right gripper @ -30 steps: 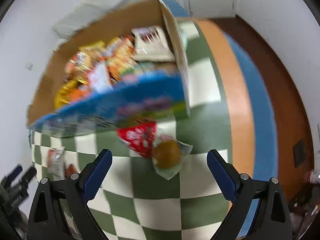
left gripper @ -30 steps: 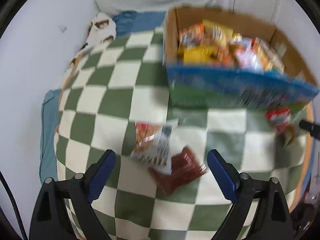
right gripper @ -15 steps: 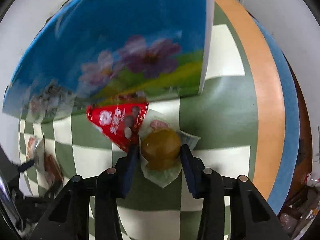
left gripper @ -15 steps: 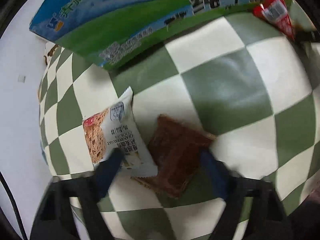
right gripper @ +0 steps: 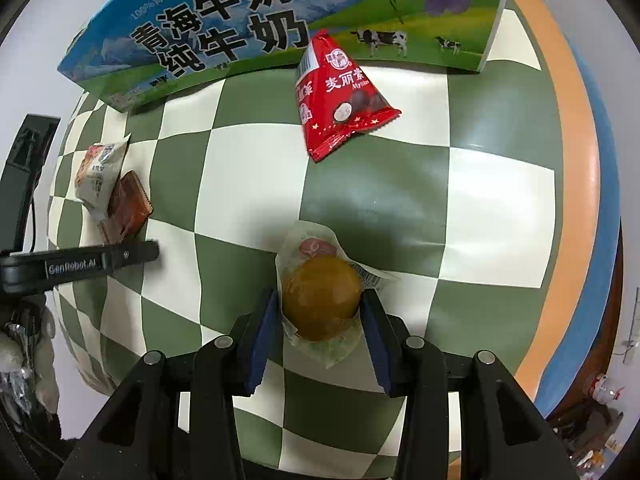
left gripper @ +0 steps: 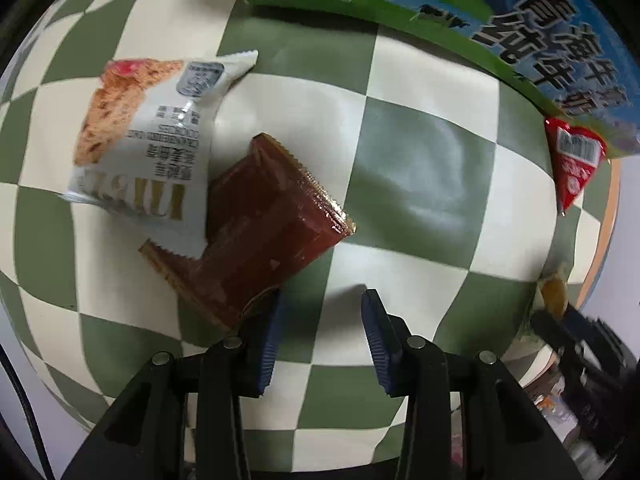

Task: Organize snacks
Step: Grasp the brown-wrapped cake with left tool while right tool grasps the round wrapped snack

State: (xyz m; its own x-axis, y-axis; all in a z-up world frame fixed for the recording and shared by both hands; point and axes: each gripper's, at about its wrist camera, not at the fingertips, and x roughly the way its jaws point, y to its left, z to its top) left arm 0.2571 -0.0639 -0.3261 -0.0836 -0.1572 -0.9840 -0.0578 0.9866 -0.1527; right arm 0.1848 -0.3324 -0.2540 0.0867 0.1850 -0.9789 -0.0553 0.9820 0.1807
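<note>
Pointing down at the green-and-white checked cloth, my left gripper (left gripper: 324,312) has its jaws drawn to a narrow gap with only bare cloth between them. A brown packet (left gripper: 260,232) lies against the outer side of its left finger, partly under a white cookie packet (left gripper: 144,132). My right gripper (right gripper: 320,300) is shut on a round brown bun in clear wrap (right gripper: 316,280), the pads pressing both its sides. A red triangular snack packet (right gripper: 340,96) lies against the blue-and-green milk box (right gripper: 280,12). The box's inside is hidden.
The box wall (left gripper: 520,20) stands along the far side of the cloth. An orange and blue border (right gripper: 568,160) marks the bed's right edge. My left gripper's finger (right gripper: 132,252) reaches in from the left of the right wrist view, near the brown packet (right gripper: 128,204).
Both grippers dropped toward the cloth and closed from wide open. The right one closed on the bun. The left one narrowed beside the brown packet. The box top went out of view.
</note>
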